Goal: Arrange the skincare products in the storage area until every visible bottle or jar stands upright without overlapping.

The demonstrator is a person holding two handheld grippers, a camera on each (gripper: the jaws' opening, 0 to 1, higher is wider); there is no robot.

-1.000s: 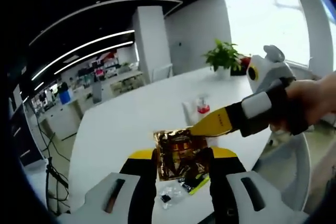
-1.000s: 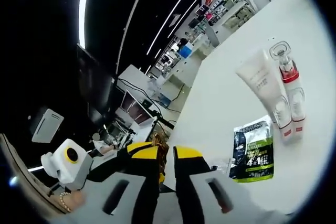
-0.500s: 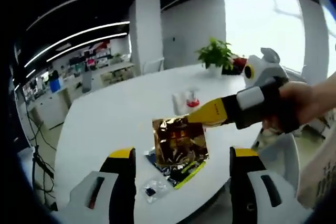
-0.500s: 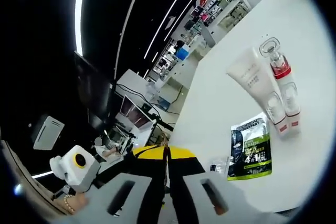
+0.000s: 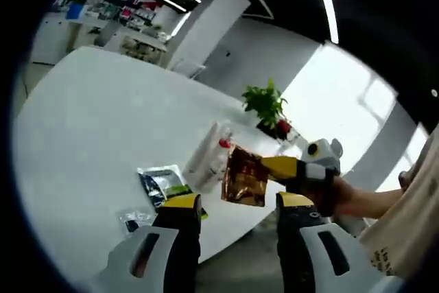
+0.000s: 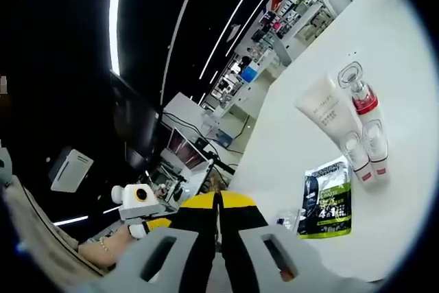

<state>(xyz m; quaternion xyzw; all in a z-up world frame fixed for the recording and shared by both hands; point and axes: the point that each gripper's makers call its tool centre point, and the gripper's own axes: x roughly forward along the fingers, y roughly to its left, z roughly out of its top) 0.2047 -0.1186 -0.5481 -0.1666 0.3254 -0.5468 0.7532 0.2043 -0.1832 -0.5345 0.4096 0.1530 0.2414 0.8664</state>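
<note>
1. The gold foil sachet (image 5: 245,176) hangs in the air at the right gripper (image 5: 269,167), pinched by one top corner, out past the near edge of the white table (image 5: 82,121). In the right gripper view your jaws stand clenched together on the thin edge of the foil (image 6: 218,197). If that corner hold slips, the sachet falls to the floor rather than the table.

2. Your left gripper (image 5: 233,207) is released, its jaws apart and empty, with the sachet just beyond them at about 12 o'clock. It gives no support, so a fast swing of the right hand can flap the foil loose.

3. On the table, the green and black sachet (image 6: 328,200) lies flat near the edge, with a small clear packet (image 6: 287,220) just beside it at 9 o'clock. Lay the gold one down carelessly and it overlaps these, which the task forbids.

4. At 1 o'clock of the green sachet stand the white tube (image 6: 326,116) and the red-collared bottle (image 6: 363,104), close together and upright as far as I can tell. A low sweep with the foil or your jaws could knock them over.

5. A limp sachet will likely not stand alone; I judge it needs something to lean on.
</note>
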